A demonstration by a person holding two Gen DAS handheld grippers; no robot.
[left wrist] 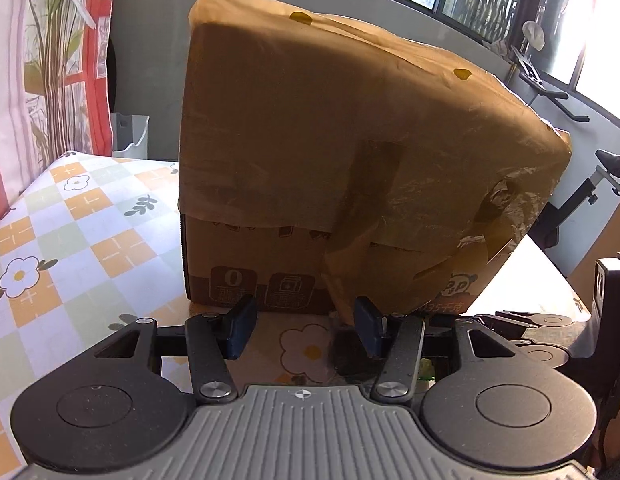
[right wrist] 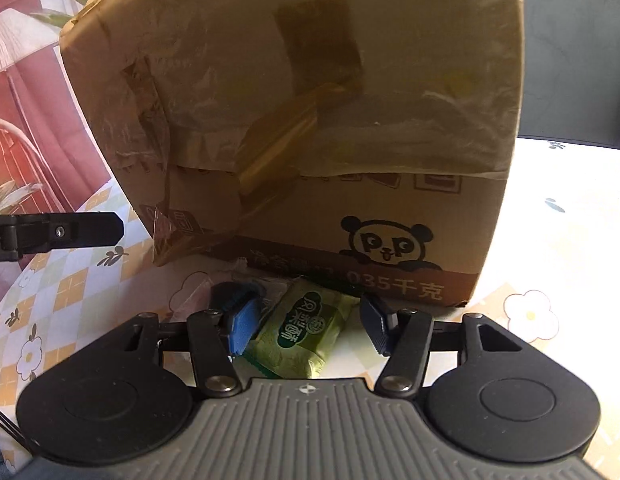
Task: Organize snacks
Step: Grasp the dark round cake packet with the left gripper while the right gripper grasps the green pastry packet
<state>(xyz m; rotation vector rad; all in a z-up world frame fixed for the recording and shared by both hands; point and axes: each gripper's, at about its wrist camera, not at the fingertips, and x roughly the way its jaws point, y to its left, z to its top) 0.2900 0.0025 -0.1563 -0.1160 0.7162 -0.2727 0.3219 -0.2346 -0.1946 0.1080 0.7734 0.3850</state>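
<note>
On the bench [left wrist: 61, 240], covered with a checked cloth printed with flowers, a big cardboard box [left wrist: 330, 152] wrapped in brown paper and tape stood right in front of both my cameras. My left gripper [left wrist: 303, 330] hung just short of the box's lower edge, its jaws partly apart with only the cloth showing between them, gripping nothing. My right gripper [right wrist: 307, 322] pointed down at the foot of the same box [right wrist: 310, 100], below a printed panda face. A green snack packet [right wrist: 299, 332] lay flat on the bench [right wrist: 550, 220] there, one end just beside the box's base, its middle sitting between my right fingers. Those jaws stood moderately wide; the blue pad [right wrist: 241, 330] on one side sat at the packet's edge, though I could not tell if it touched, and the other pad stood clear of it. From the right camera, my left gripper [right wrist: 89, 230] showed at the frame's left side.
</note>
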